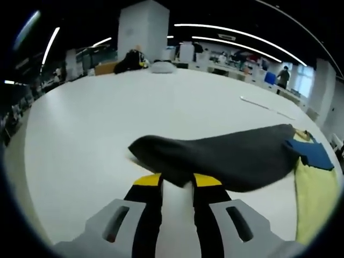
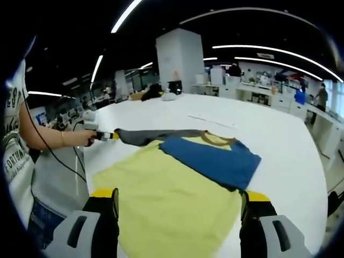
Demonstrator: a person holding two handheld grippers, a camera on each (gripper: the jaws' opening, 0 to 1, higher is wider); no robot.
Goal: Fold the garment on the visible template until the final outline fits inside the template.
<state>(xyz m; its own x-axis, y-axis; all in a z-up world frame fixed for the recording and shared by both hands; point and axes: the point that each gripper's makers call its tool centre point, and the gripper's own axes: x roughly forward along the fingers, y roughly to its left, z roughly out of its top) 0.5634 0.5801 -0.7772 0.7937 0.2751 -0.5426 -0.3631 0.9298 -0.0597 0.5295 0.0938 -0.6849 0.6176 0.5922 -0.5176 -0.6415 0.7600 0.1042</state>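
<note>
1. The table (image 1: 97, 140) has a smooth white top with a soft, low sheen.
2. The garment (image 2: 177, 199) is matt cloth in 3 colours: a pale yellow body, a blue panel (image 2: 212, 160) and a dark grey sleeve (image 1: 226, 156).
3. The grey sleeve looks like soft knit, limp and free of shine, draped over the near edge.
4. The left gripper (image 1: 176, 185) has matt black jaws with glossy yellow tips and pale grey plastic housings.
5. The right gripper (image 2: 180, 201) shows the same black, yellow and grey plastic finish.
6. The person's sleeve (image 2: 13, 134) is white printed cloth.
</note>
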